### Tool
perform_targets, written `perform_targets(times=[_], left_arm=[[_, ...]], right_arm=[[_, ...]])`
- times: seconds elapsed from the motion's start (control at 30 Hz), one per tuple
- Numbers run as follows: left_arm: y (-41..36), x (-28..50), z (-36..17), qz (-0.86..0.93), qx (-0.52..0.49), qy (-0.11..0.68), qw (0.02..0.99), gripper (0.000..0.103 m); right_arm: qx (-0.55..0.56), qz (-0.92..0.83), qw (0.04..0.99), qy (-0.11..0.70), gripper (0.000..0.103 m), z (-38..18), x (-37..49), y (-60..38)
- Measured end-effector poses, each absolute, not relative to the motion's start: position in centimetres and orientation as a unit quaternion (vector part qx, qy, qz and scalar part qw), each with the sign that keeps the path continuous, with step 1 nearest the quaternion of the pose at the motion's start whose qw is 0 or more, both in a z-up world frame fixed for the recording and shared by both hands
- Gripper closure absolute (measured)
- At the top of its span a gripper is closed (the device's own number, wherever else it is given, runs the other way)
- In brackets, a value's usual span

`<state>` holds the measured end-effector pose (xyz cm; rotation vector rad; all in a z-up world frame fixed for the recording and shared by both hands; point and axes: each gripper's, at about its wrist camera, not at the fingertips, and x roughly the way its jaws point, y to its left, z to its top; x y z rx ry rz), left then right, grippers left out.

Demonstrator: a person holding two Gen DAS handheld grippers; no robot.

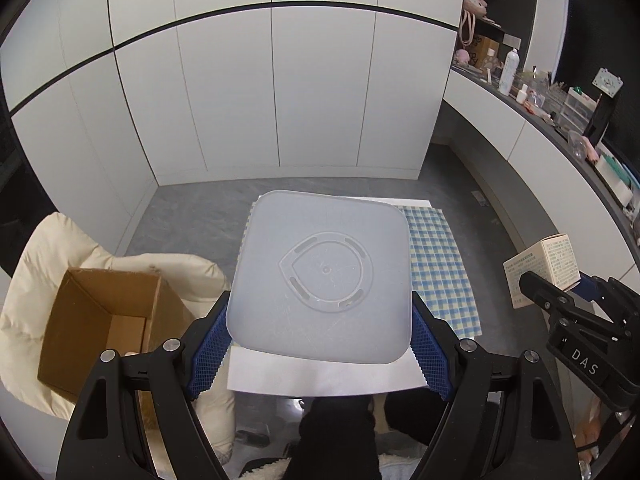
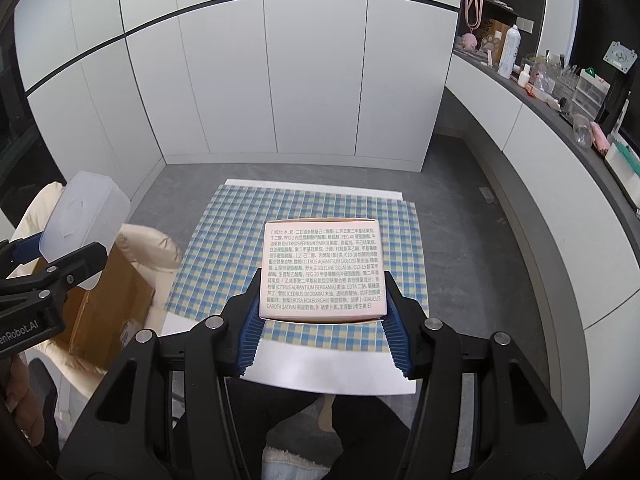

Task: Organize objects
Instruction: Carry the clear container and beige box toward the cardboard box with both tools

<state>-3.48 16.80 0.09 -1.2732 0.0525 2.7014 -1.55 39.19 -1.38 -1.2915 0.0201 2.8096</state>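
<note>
White surface with blue checked cloth (image 2: 296, 216) below. Left gripper (image 1: 320, 340) jaws squeeze see-through square plastic tub (image 1: 324, 276); right gripper (image 2: 322, 320) jaws squeeze small printed cardboard box (image 2: 322, 270). Smooth tub could slip, fall.

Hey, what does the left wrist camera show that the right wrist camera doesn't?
Only the left wrist view shows the inside of the open cardboard box and the teardrop emboss on the translucent plastic container. Only the right wrist view shows the ingredient text on the small carton legibly. Both show the checkered cloth, the cream cushion and both grippers holding their items.
</note>
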Motion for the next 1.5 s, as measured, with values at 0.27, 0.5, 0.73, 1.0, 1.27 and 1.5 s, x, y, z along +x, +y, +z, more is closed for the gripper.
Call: perform_targets(times=[0.27,0.5,0.73,1.0,1.27,1.5], left_arm=[[16.2,-0.5,-0.9,0.894,-0.436,0.009,0.100,0.021],[15.6,1.5,-1.6,0.898,-0.431,0.015,0.087,0.021],[14.8,3.4,-2.3,0.896,-0.435,0.012,0.090,0.021],[14.5,5.7,-3.9,0.884,-0.456,0.006,0.103,0.021],[14.4,7.7,-5.3,0.882,-0.459,0.019,0.102,0.021],[13.4,9.1,-5.9,0.886,-0.452,0.035,0.098,0.021]], right_arm=[[-0.422,0.906,0.026,0.015,0.048,-2.7,2.0,39.1],[-0.430,0.902,0.030,0.020,0.048,-3.4,4.9,39.1],[-0.434,0.900,0.025,0.021,0.048,-3.7,7.4,38.5],[-0.442,0.897,0.012,0.027,0.048,-4.8,10.5,37.9],[-0.453,0.891,0.014,0.040,0.048,-6.1,13.2,38.6],[-0.460,0.886,0.022,0.045,0.048,-7.0,15.4,39.3]])
